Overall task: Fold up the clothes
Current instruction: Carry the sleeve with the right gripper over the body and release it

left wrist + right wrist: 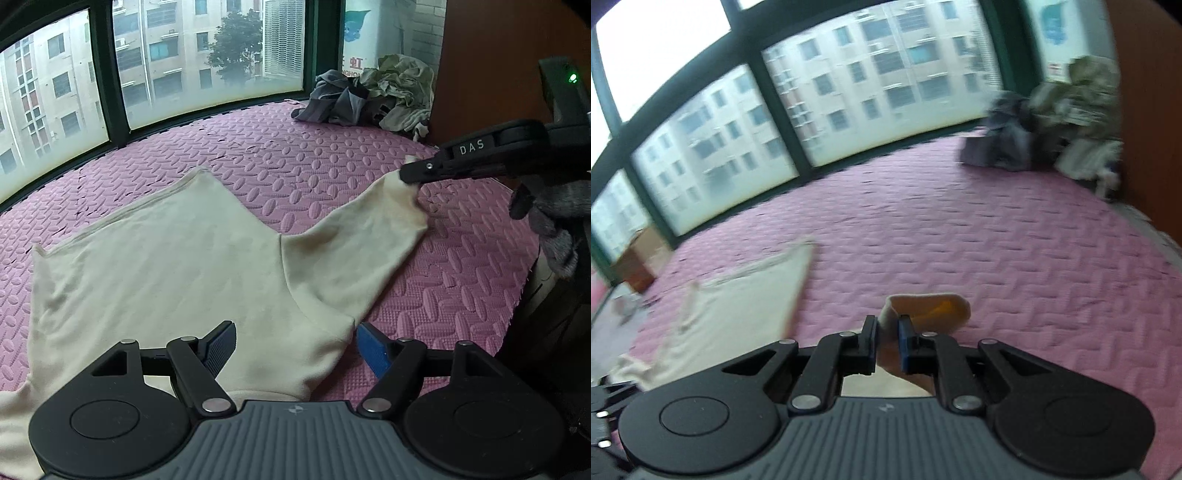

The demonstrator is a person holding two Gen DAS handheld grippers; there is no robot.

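R claw (887, 334) pinching sleeve cuff (934, 308) of cream top (166, 266); L claw (295, 343) spread, idle. Sleeve-fold step; next: carry cuff inward over body.

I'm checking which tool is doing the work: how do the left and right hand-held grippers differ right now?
The left hand-held gripper stands open over the cream shirt, gripping nothing; the right hand-held gripper is shut on the sleeve cuff. The left sits over the shirt's body near the shoulder; the right holds the sleeve end out over the pink foam mat. Both are black with one blue pad.
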